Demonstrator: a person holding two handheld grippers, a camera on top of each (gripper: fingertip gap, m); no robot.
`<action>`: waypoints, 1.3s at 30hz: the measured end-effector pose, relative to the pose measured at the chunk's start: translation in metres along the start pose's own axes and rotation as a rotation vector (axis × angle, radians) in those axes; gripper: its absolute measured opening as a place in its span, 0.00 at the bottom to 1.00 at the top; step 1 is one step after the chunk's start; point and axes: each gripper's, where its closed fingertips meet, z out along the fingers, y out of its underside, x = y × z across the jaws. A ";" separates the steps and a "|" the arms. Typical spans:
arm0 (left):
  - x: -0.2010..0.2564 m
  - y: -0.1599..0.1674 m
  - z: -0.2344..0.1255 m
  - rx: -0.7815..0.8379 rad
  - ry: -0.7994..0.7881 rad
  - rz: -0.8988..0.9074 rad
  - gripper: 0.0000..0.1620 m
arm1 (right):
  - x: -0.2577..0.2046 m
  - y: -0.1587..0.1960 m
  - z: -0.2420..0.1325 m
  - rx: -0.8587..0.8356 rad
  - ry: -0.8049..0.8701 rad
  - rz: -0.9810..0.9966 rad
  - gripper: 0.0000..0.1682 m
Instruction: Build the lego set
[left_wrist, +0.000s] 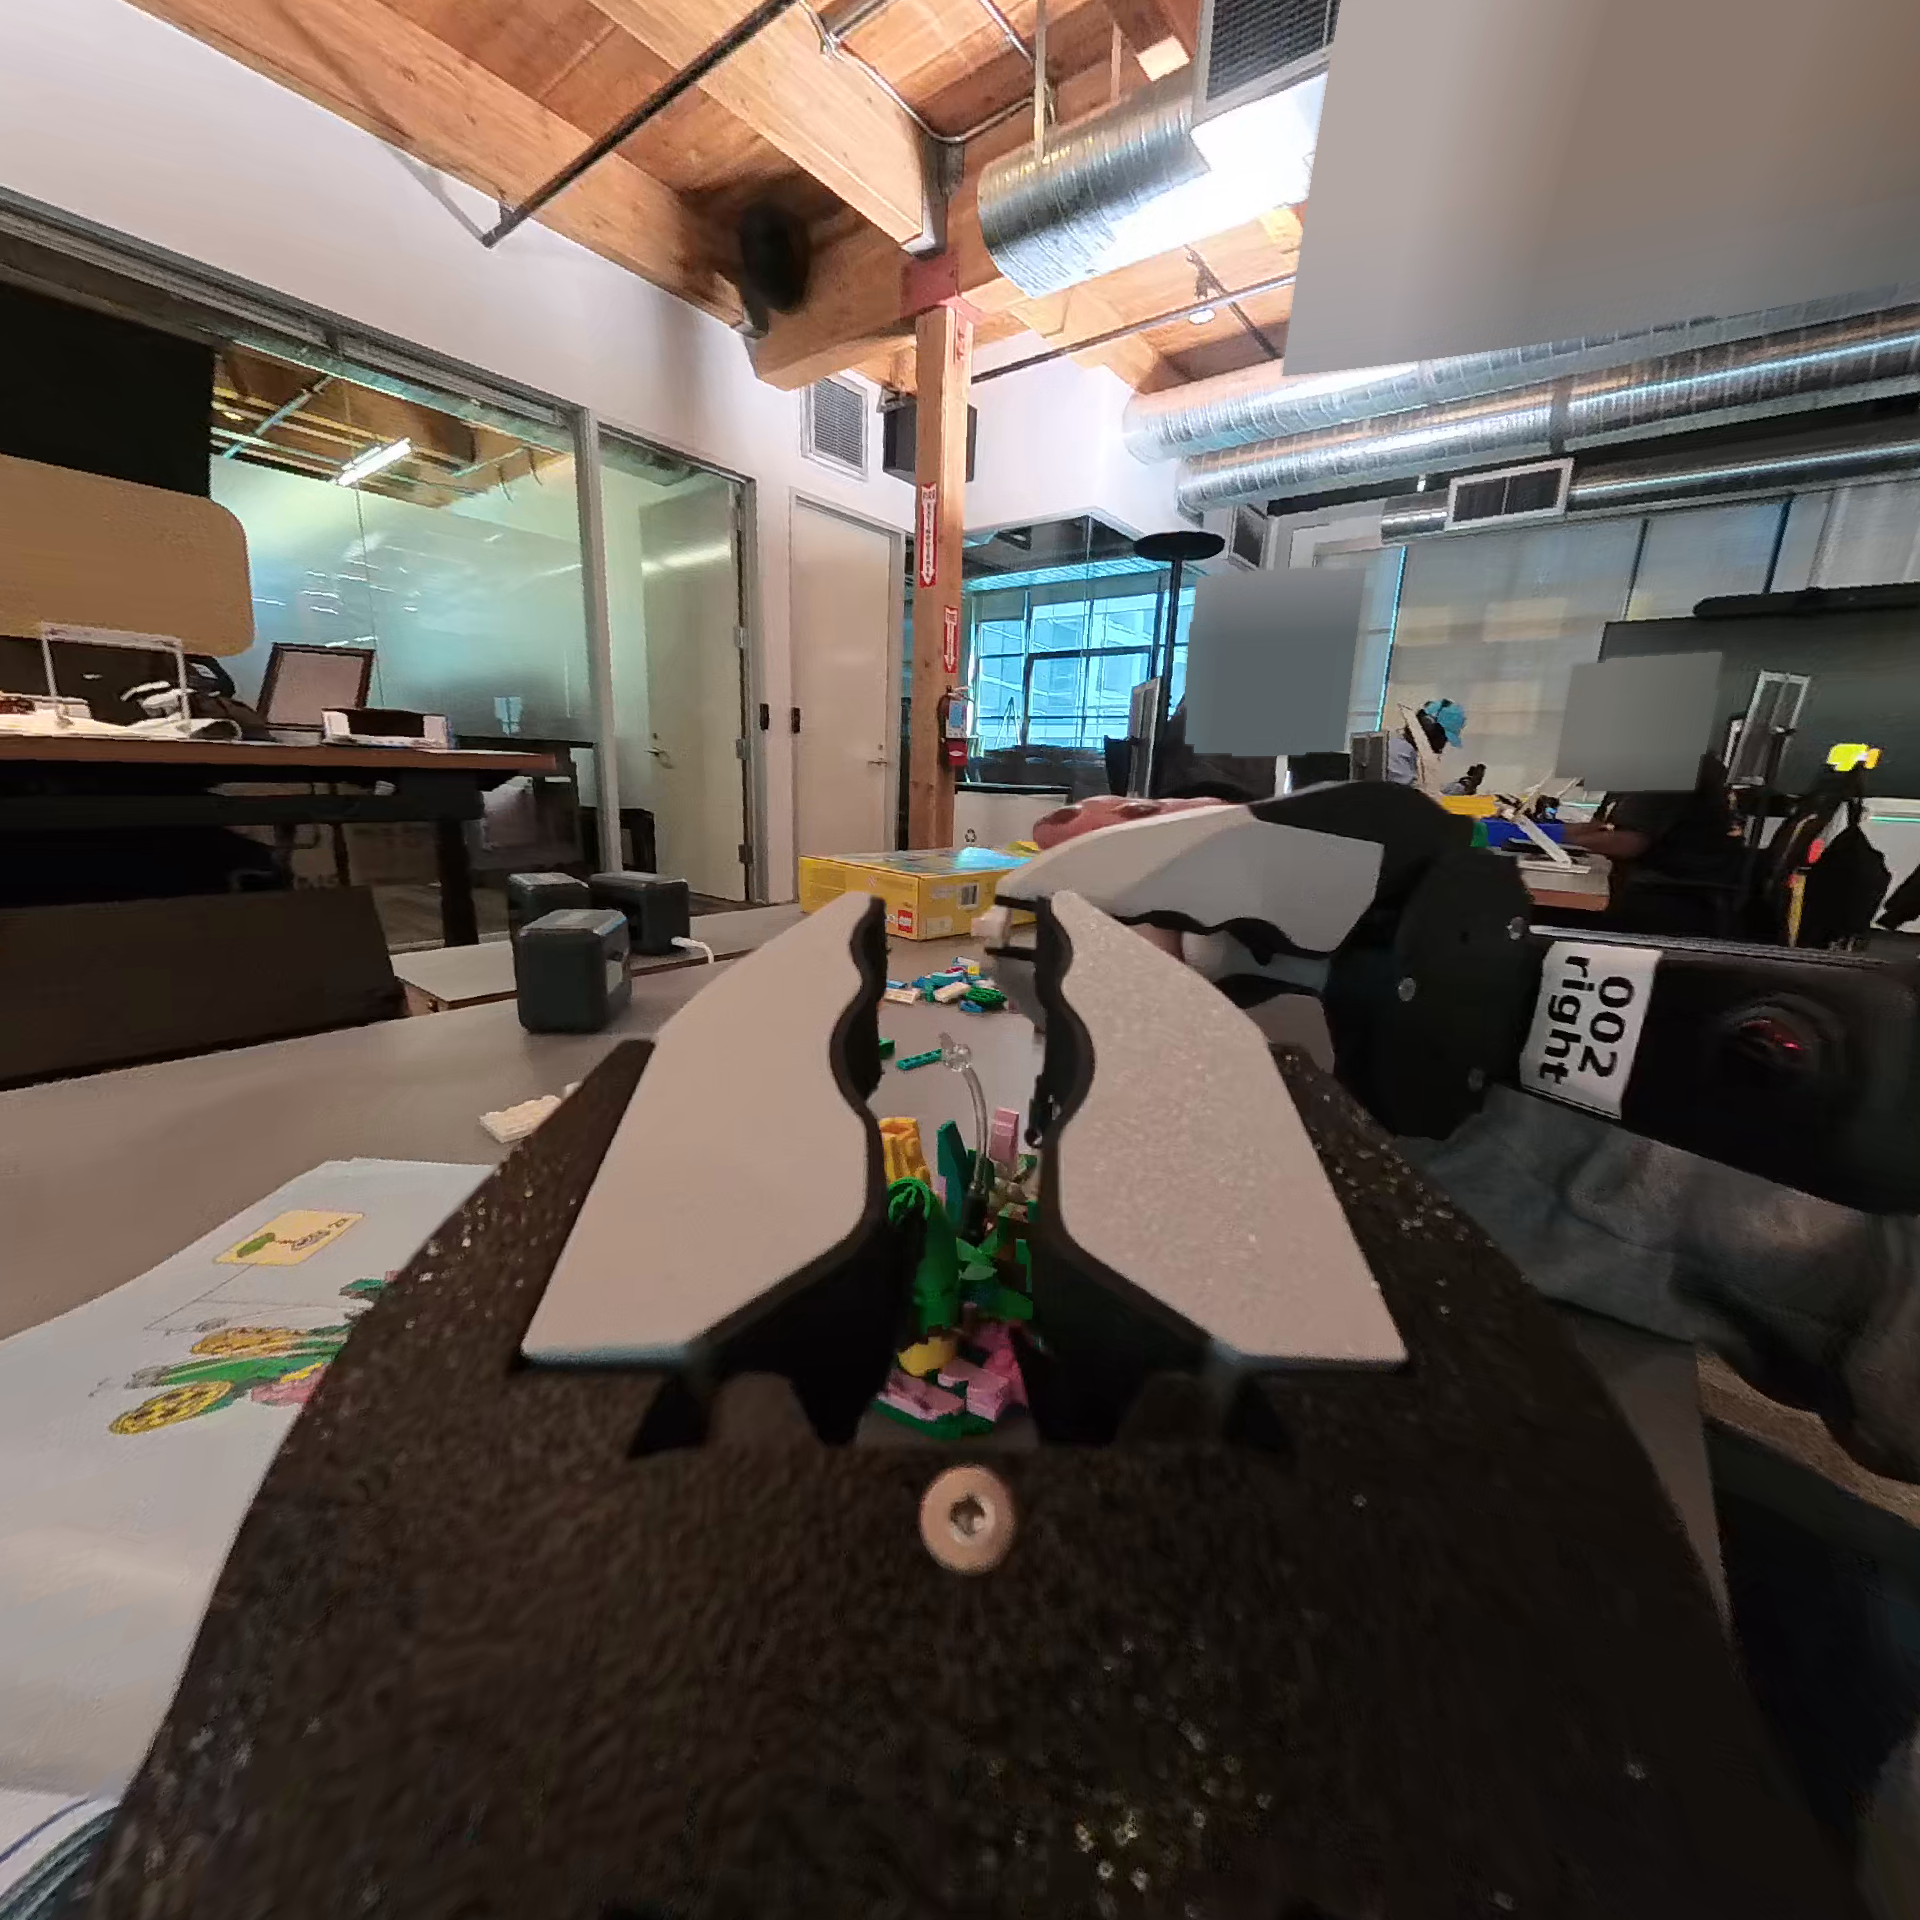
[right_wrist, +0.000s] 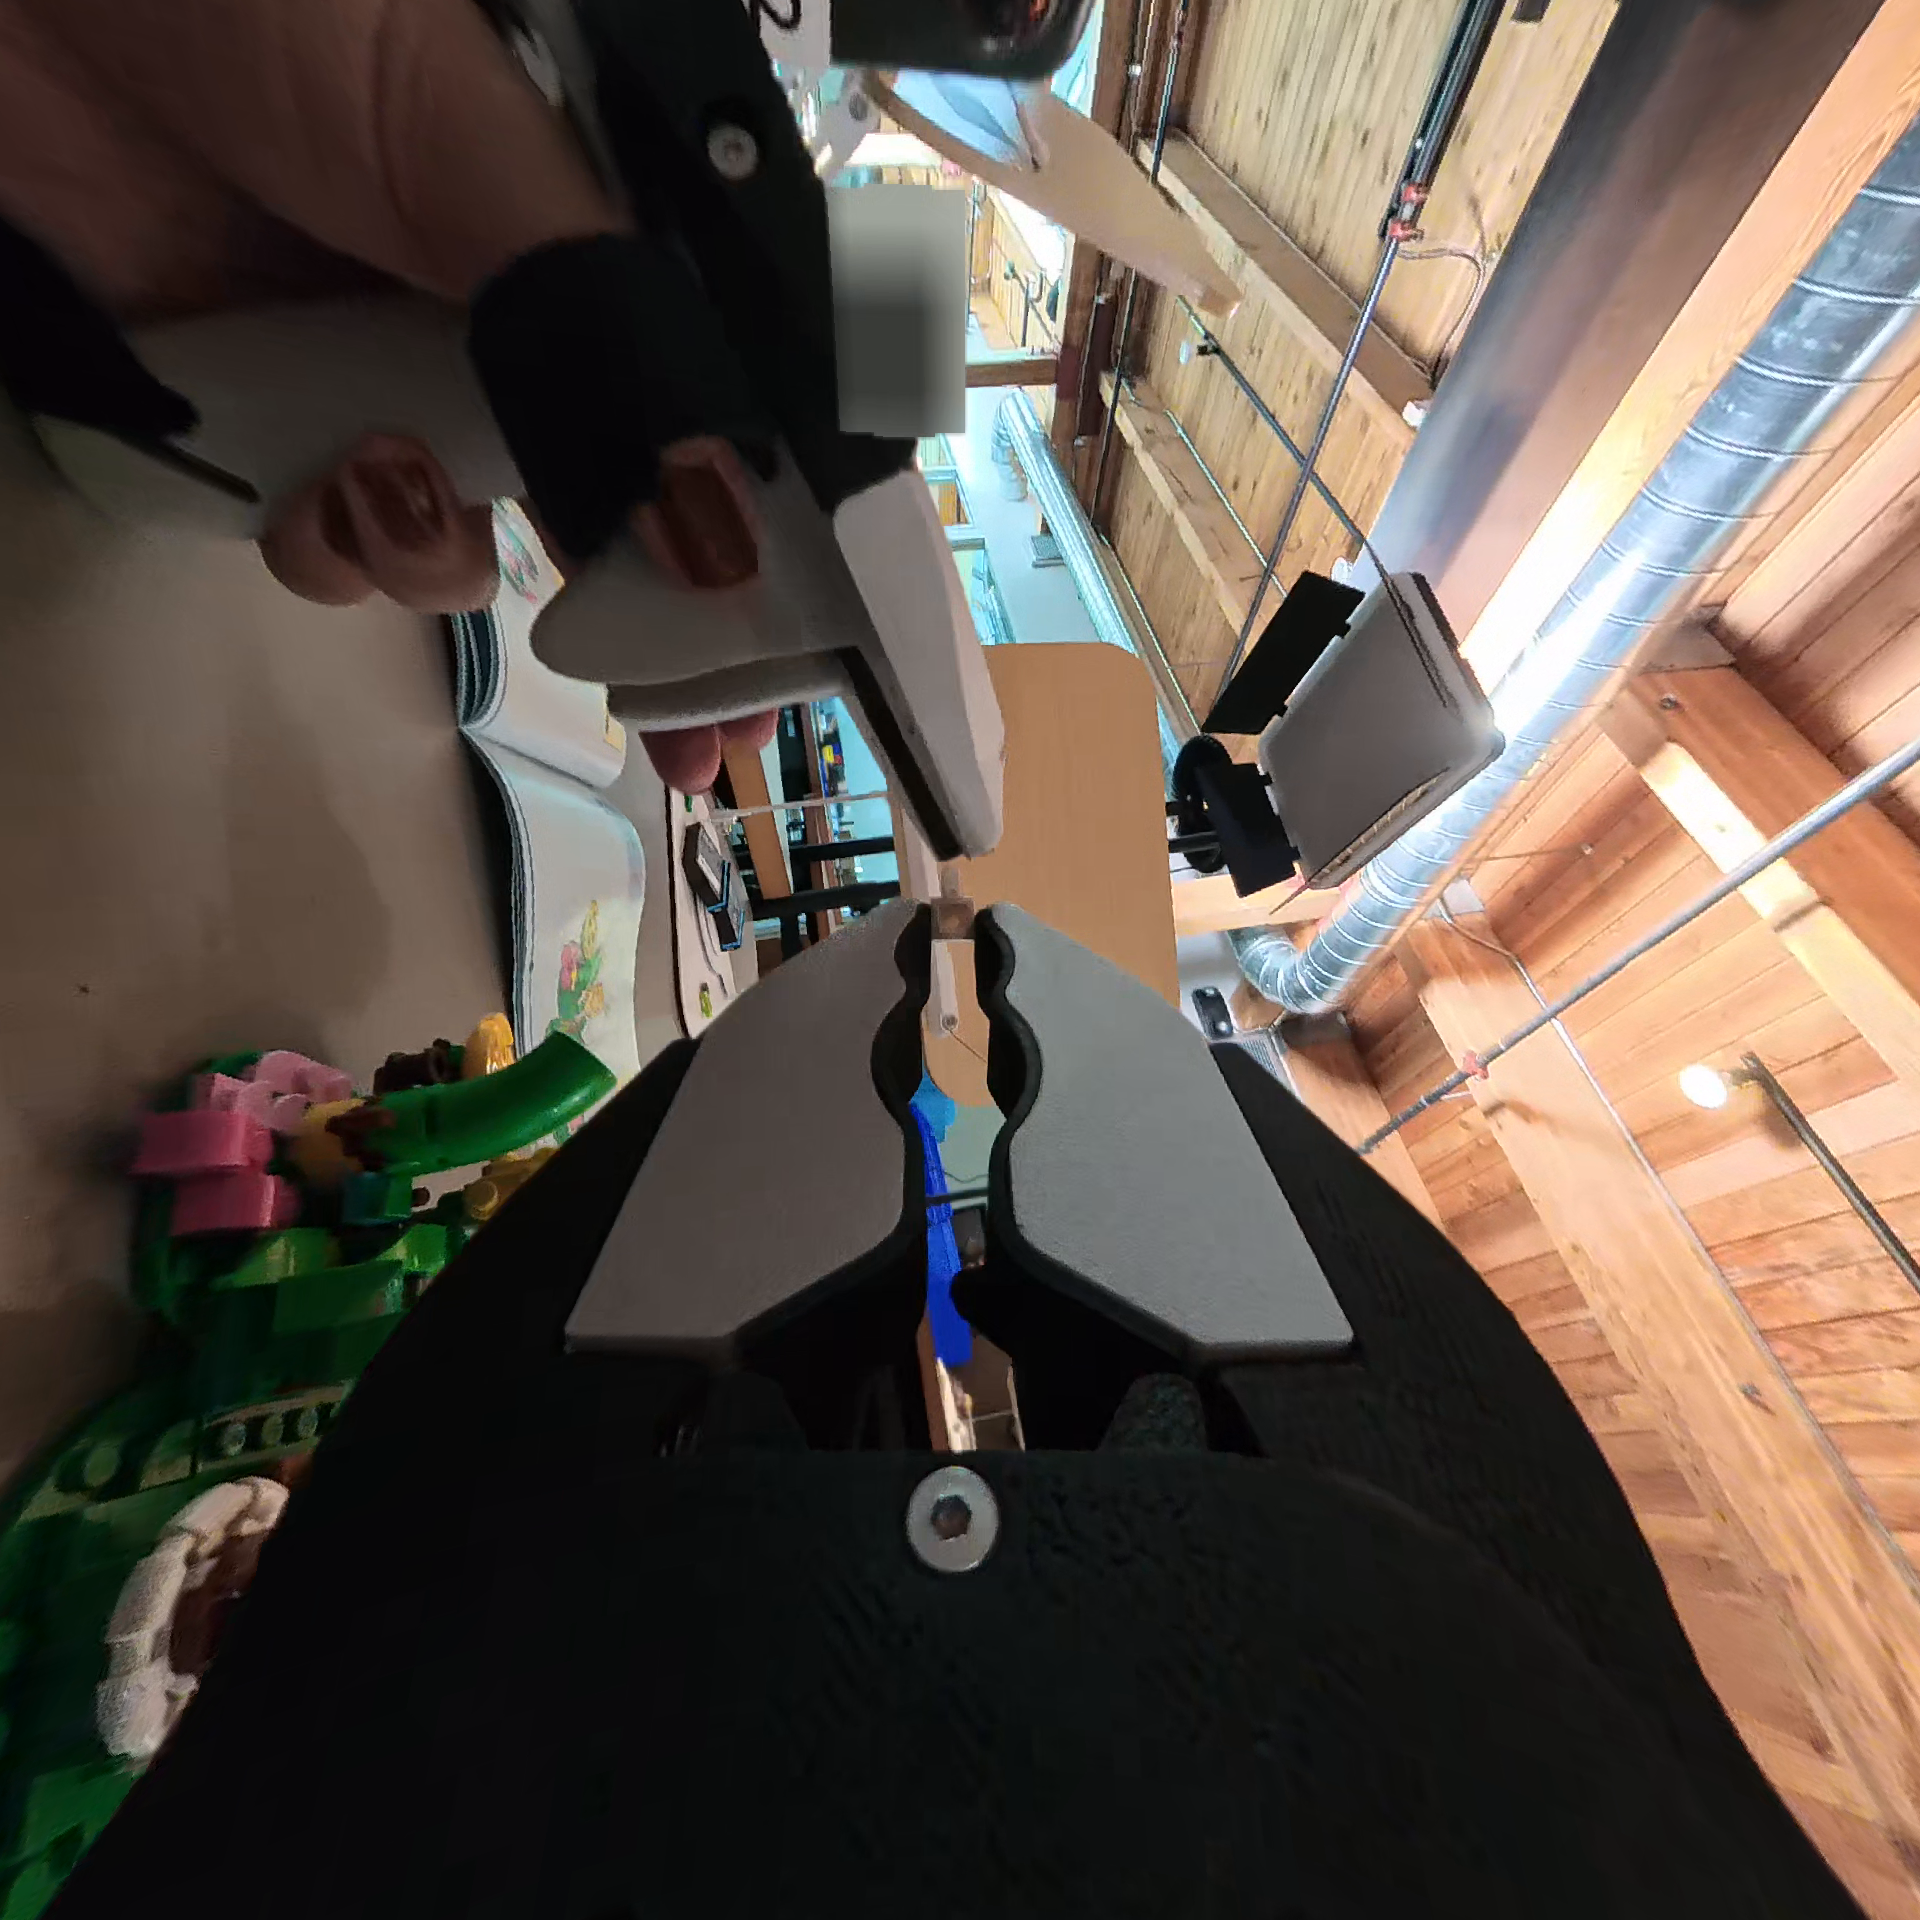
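A Lego flower build (left_wrist: 956, 1247) of green, pink and yellow parts stands on the grey table, seen low through my left gripper's gap; it also shows at the lower left of the right wrist view (right_wrist: 270, 1226). My left gripper (left_wrist: 961, 914) is open above it, with nothing pinched between its fingers. My right gripper (right_wrist: 948, 940) is shut on a small white piece (right_wrist: 945, 987). It reaches in from the right (left_wrist: 1195, 873) and holds the small white piece (left_wrist: 992, 920) at the gap between my left fingertips. The left gripper (right_wrist: 935, 810) crosses just ahead of the right one.
A yellow Lego box (left_wrist: 914, 888) lies at the table's far side, with loose bricks (left_wrist: 956, 992) in front of it. An open instruction booklet (left_wrist: 208, 1351) lies at the left. Dark grey boxes (left_wrist: 571, 966) stand at the far left. A hand (right_wrist: 395, 509) rests by the left gripper's fingers.
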 end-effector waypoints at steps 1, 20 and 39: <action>0.001 0.000 0.000 -0.002 0.006 -0.002 0.17 | 0.000 -0.002 0.000 0.010 -0.003 0.005 0.04; -0.002 0.007 -0.005 -0.087 -0.007 0.025 0.03 | 0.017 0.015 -0.007 -0.072 0.066 -0.101 0.08; 0.066 -0.021 0.011 0.023 0.136 1.093 0.03 | 0.036 -0.009 -0.047 0.283 -0.925 1.975 0.15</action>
